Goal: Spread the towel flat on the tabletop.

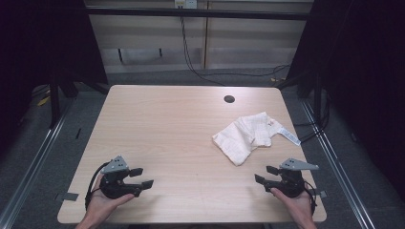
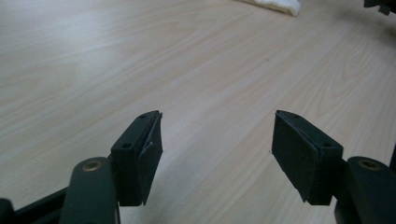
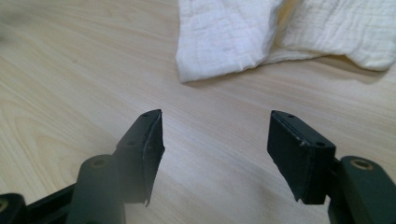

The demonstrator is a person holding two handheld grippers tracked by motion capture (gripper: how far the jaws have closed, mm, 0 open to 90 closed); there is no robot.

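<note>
High view shows me at the near edge of the table (image 1: 157, 119), my left gripper (image 1: 141, 178) by the near left corner and my right gripper (image 1: 266, 174) by the near right corner, both hovering low over bare wood with their tips turned toward each other. Both sets of jaws stand wide apart with nothing between them; in the left gripper view I see only wood grain in the gap, and the same in the right gripper view. The thing I mean to work on, a crumpled white muslin cloth (image 1: 246, 136), lies toward the right edge of the table, about midway between near and far edge, with a small printed label (image 1: 287, 135) sticking out on its right side. It is near my right gripper and well apart from my left. In the right gripper view the cloth's nearest folded corner (image 3: 196, 70) sits just ahead of my jaws, a little left of centre. I judge the step in hand to be the reach for that corner. To do it well I would bring the right jaws in low and nearly level, slide one pad under the fold's edge, and close on a single layer, not the whole bunch, so the cloth can be opened out. The left should come across to take another corner.
</note>
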